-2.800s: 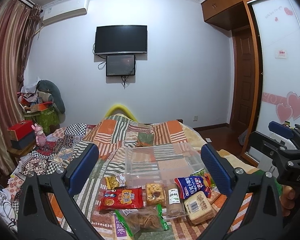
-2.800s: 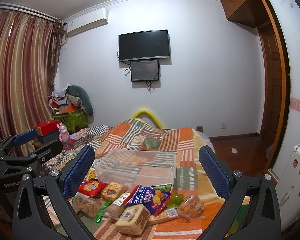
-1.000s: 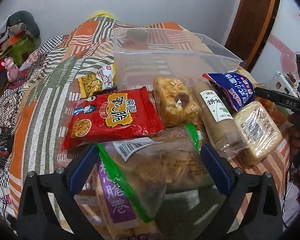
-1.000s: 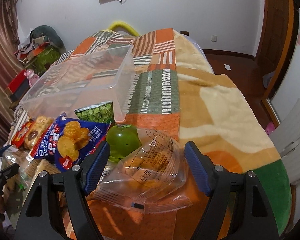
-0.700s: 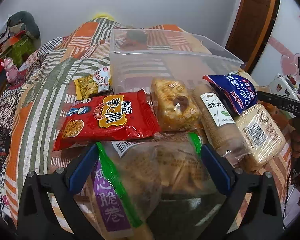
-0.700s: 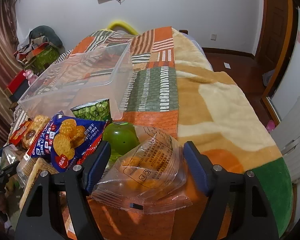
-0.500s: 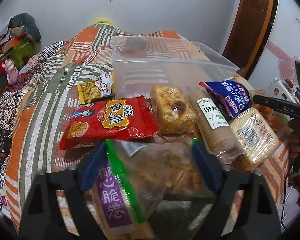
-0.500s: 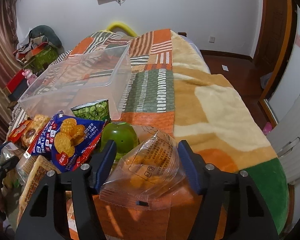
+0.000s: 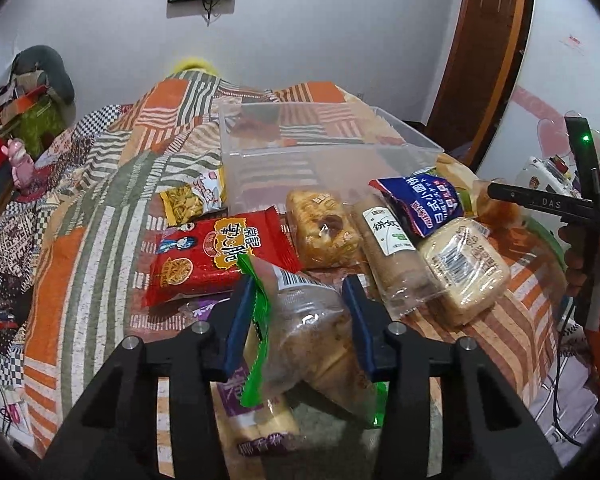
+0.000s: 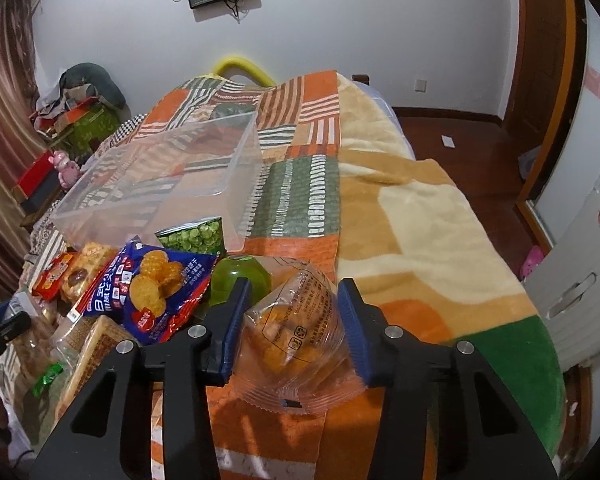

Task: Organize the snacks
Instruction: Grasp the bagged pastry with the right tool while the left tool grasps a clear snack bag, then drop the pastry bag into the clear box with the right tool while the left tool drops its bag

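At lower centre of each wrist view, a green-edged bag (image 9: 312,320) is being closed on by the left gripper (image 9: 296,320) and a clear pastry bag (image 10: 296,328) is pinched by the right gripper (image 10: 292,324), presumably for the empty bin (image 10: 160,176) at upper left.

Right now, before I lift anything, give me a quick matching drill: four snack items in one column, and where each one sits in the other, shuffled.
Items:
1. green-sealed clear bag
2. clear pastry bag
3. red noodle packet
4. clear plastic bin

Places:
A. lying flat on the blanket, just beyond the left claw's tips
B. between the pads of the left claw, which is closing
C. beyond the row of snacks, nothing visible inside
D. pinched in the right claw

Pairs: 1-B, 2-D, 3-A, 4-C
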Demonstrator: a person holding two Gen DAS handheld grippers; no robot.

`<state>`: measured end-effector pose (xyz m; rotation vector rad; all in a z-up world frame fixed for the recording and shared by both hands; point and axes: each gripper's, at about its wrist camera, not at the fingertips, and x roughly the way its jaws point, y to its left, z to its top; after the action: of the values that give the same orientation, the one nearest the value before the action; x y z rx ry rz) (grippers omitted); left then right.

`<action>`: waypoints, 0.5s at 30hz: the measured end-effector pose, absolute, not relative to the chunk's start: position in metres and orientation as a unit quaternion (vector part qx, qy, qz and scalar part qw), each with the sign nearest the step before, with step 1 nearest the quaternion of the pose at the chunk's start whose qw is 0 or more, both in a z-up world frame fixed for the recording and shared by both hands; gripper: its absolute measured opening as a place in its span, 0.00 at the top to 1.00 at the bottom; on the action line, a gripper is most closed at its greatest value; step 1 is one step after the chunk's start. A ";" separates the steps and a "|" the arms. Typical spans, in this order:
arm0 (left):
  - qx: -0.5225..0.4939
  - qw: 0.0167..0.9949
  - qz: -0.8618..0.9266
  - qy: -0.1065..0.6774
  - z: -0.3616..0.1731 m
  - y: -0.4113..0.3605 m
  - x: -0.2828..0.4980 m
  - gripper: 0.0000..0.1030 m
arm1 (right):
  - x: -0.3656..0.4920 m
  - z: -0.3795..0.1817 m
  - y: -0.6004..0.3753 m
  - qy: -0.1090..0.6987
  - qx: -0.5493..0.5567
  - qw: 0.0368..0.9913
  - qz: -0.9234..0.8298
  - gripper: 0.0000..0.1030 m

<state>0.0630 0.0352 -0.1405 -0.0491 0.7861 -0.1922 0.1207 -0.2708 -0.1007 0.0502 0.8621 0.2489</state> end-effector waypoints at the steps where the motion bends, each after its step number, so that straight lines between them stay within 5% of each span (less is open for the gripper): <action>1: -0.022 0.921 -0.091 0.379 -0.138 0.035 0.061 0.58 | 0.120 -0.099 -0.270 0.414 0.025 0.902 0.122 0.60; 15: -0.043 0.945 -0.072 0.316 -0.082 0.050 0.068 0.60 | 0.114 -0.056 -0.249 0.352 0.030 0.923 0.154 0.61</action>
<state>0.0683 0.0504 -0.0823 -0.0877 0.6435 -0.1465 0.1140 -0.2493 -0.0558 0.0621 0.7218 0.3153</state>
